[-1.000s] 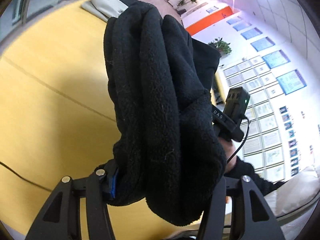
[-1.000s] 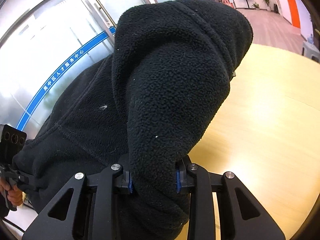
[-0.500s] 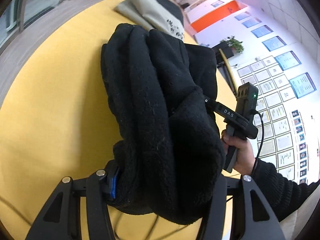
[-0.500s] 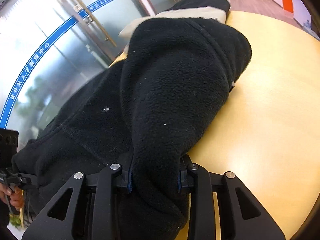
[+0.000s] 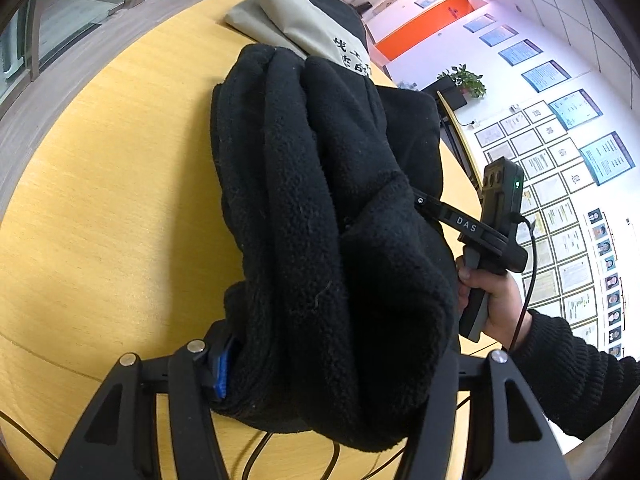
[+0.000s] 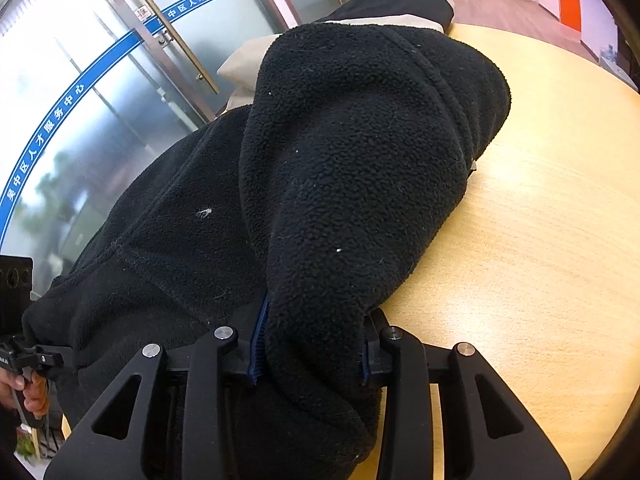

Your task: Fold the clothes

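Observation:
A black fleece garment point(image 5: 320, 216) is bunched in thick folds and rests on the yellow wooden table point(image 5: 112, 208). My left gripper point(image 5: 320, 364) is shut on its near edge; the fleece hides the right finger. My right gripper point(image 6: 308, 352) is shut on another thick fold of the same fleece point(image 6: 360, 168), its blue pads pressed into the cloth. The right gripper also shows in the left wrist view point(image 5: 496, 220), held by a hand at the garment's right side. The left gripper shows at the far left of the right wrist view point(image 6: 16, 320).
A folded stack of a beige garment point(image 5: 296, 28) on a black one lies at the table's far edge, just beyond the fleece. It also shows in the right wrist view point(image 6: 384, 20). Black cables point(image 5: 256, 456) lie near the front edge. Glass doors stand to the left.
Both grippers have lowered the fleece from up in the air onto the table and toward the folded stack. Both grips are unchanged.

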Action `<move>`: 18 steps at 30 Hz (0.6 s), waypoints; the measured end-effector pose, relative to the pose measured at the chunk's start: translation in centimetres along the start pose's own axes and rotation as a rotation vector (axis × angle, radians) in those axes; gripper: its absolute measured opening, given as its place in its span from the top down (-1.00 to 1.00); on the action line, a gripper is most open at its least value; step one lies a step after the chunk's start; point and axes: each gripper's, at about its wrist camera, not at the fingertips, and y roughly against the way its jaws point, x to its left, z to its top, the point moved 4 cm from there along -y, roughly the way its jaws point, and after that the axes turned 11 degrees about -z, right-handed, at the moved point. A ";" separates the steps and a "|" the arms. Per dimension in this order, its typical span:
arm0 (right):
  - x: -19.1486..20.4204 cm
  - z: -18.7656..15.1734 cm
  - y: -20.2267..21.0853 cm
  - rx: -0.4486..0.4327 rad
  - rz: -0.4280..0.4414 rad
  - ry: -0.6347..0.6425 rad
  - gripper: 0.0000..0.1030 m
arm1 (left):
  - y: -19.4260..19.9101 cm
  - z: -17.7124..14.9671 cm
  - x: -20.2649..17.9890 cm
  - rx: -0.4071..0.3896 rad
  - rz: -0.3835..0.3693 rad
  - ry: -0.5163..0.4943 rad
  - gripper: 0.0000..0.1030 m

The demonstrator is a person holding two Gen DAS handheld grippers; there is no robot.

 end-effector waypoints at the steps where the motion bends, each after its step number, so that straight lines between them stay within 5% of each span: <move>1: 0.1 0.2 0.1 0.004 -0.006 0.015 0.38 | 0.5 -0.3 0.1 -0.001 0.001 0.001 -0.22; 13: 0.6 3.0 -0.8 -0.021 0.040 -0.055 0.35 | 3.2 3.7 2.0 0.004 0.051 -0.030 -0.23; 18: 0.6 4.1 -0.8 -0.020 0.044 -0.046 0.22 | 3.0 3.2 1.8 -0.011 0.059 -0.013 -0.40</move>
